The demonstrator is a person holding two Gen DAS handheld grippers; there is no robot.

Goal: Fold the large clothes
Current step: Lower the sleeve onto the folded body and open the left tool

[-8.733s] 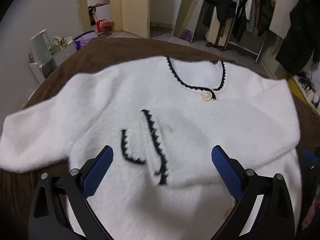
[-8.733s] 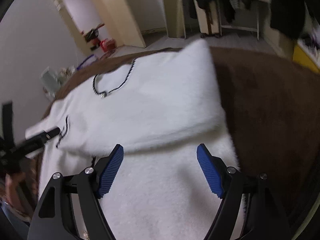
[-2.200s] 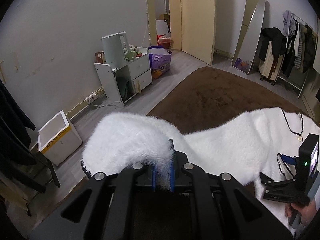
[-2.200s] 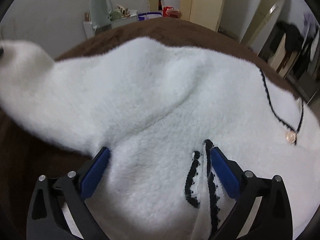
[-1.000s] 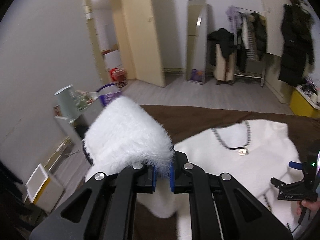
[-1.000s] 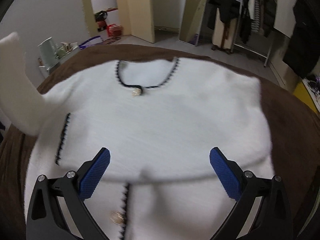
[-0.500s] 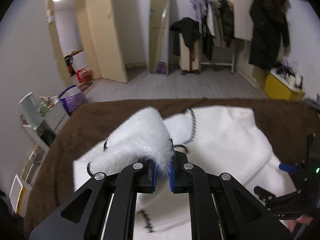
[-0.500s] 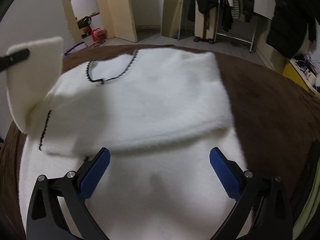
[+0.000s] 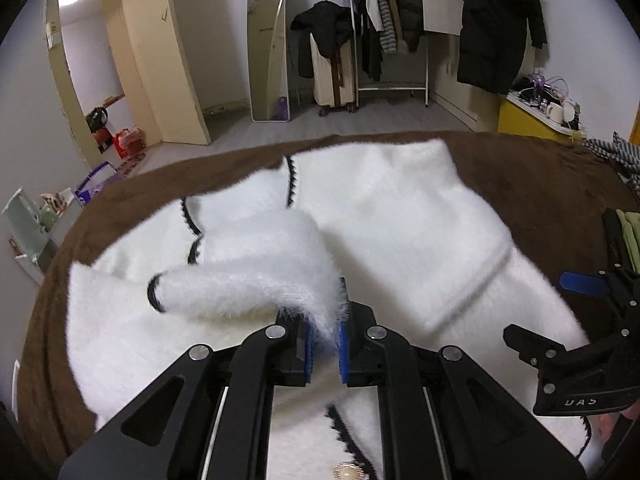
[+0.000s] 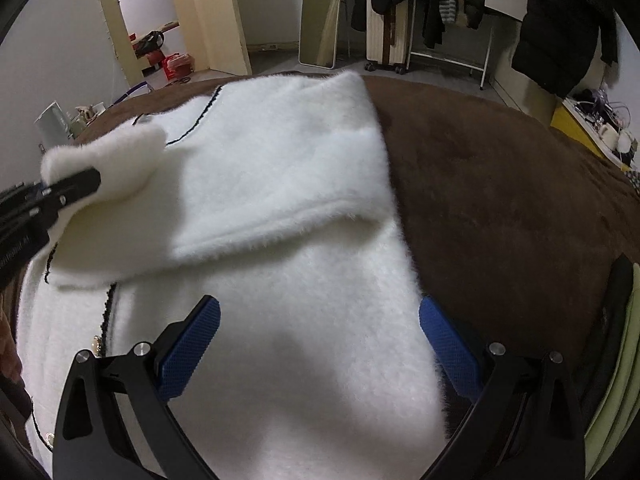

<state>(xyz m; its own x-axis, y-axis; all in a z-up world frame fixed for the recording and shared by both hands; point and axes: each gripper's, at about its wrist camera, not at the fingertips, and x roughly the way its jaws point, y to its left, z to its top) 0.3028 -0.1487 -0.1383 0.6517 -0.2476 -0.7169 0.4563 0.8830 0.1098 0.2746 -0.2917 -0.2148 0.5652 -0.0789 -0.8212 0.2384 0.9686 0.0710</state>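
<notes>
A fluffy white cardigan [image 9: 400, 216] with black trim lies on a brown blanket [image 9: 540, 184]. Its right sleeve [image 10: 280, 184] is folded across the chest. My left gripper [image 9: 325, 344] is shut on the left sleeve [image 9: 256, 276] and holds it above the cardigan's chest; the sleeve's cuff curls left. In the right wrist view the left gripper [image 10: 48, 196] shows at the left edge with the sleeve [image 10: 116, 156]. My right gripper [image 10: 320, 344] is open and empty, low over the cardigan's lower right part [image 10: 304, 320]; it also shows in the left wrist view [image 9: 580, 320].
Beyond the blanket's far edge are a leaning mirror [image 9: 268, 40], a suitcase [image 9: 334, 76] and a clothes rack [image 9: 392, 20]. A yellow cabinet [image 9: 532, 120] stands at the right. A small shelf with a kettle [image 10: 52, 124] is at the left. Green cloth [image 10: 616, 360] lies at the right edge.
My left gripper has carried the sleeve lower and inward over the cardigan's chest. My right gripper has moved a little nearer the cardigan's right side and stays open.
</notes>
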